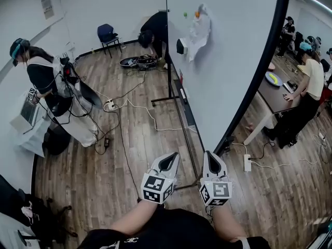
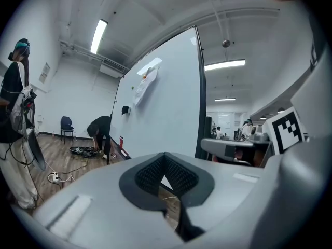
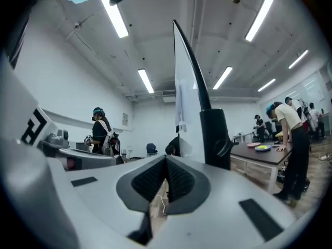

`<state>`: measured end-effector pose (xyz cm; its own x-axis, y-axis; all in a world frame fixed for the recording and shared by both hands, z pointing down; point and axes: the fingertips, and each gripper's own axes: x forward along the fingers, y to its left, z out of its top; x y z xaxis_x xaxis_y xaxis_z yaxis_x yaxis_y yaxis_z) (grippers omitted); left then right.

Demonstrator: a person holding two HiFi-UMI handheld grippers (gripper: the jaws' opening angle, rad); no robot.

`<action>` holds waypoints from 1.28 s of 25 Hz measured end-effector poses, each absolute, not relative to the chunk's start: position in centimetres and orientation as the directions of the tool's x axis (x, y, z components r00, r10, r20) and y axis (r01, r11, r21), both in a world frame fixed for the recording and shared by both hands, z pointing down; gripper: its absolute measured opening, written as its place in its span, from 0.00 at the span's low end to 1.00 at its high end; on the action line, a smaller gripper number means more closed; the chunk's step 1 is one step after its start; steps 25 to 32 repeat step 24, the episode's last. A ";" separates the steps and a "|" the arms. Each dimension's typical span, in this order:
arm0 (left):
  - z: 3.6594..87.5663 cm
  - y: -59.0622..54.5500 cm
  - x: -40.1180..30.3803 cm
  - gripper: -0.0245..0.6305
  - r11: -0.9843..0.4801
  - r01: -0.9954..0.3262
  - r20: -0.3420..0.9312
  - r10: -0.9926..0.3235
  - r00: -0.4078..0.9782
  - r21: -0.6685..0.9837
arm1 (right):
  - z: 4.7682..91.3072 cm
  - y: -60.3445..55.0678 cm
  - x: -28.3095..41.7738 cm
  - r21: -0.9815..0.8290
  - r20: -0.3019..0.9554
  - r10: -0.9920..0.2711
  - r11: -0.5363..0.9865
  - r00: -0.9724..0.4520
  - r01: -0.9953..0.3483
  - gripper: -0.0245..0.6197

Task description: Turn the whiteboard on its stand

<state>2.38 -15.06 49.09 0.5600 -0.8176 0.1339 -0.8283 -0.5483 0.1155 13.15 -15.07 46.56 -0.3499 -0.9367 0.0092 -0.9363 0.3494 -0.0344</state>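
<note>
Currently the left gripper (image 1: 170,158) and the right gripper (image 1: 211,158) are both closed tight on nothing, side by side near the black-framed edge of the tall white whiteboard (image 1: 228,61).

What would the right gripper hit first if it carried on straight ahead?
Probably the whiteboard, close by its black edge frame, which stands just right of where the right gripper points; depth is hard to judge.

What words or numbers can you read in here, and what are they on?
No text is readable.
Wall notice: too small to read.
Whiteboard: no writing shows.
Left gripper and right gripper cubes: black-and-white square patterns, no words.
</note>
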 end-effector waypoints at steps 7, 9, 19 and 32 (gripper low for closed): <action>48.1 -14.9 0.9 0.05 -0.528 -0.842 0.103 -0.836 0.539 0.113 | 46.9 -15.3 12.0 -0.042 0.013 -0.936 0.352 -0.353 -0.935 0.05; 48.2 -14.8 0.9 0.05 -0.530 -0.840 0.105 -0.835 0.540 0.115 | 47.1 -15.4 11.9 -0.041 0.025 -0.936 0.350 -0.351 -0.936 0.05; 48.4 -14.6 0.9 0.05 -0.533 -0.838 0.104 -0.833 0.544 0.118 | 47.4 -14.9 11.8 -0.052 0.026 -0.933 0.358 -0.359 -0.932 0.05; 48.4 -14.3 0.8 0.05 -0.531 -0.839 0.107 -0.833 0.543 0.117 | 47.4 -14.7 11.7 -0.054 0.024 -0.932 0.361 -0.363 -0.931 0.05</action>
